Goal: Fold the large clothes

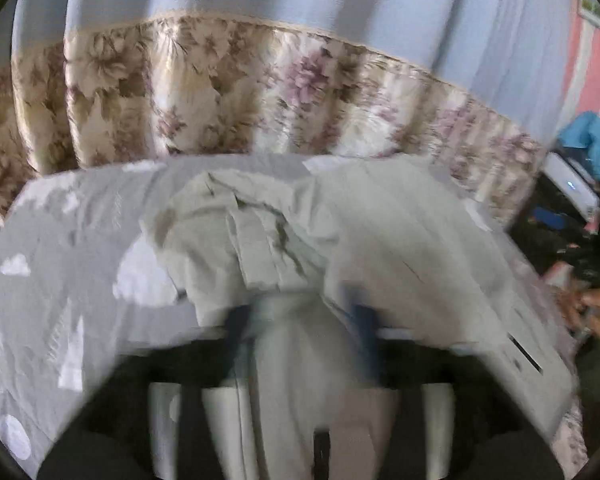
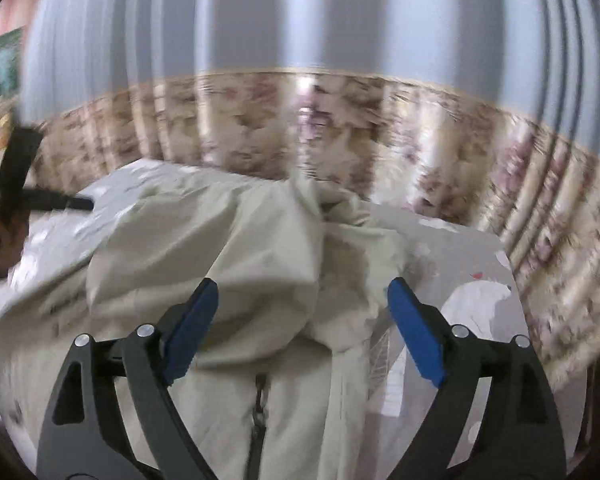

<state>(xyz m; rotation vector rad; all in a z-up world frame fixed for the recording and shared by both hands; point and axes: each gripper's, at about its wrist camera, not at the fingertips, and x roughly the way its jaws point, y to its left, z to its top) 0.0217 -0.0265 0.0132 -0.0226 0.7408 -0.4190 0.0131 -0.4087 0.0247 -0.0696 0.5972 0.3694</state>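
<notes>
Coat [image 2: 204, 248]: lying bunched on the bed [image 1: 60, 280], zipper at 6 o'clock.
Left tongs [image 1: 300, 316]: pinching a coat fold; blur is hiding how tightly.
Right tongs [image 2: 302, 300]: hanging wide open over the coat, holding nothing.
Tip: keeping the fold tight, right tongs grabbing the edge at 12 o'clock.
</notes>
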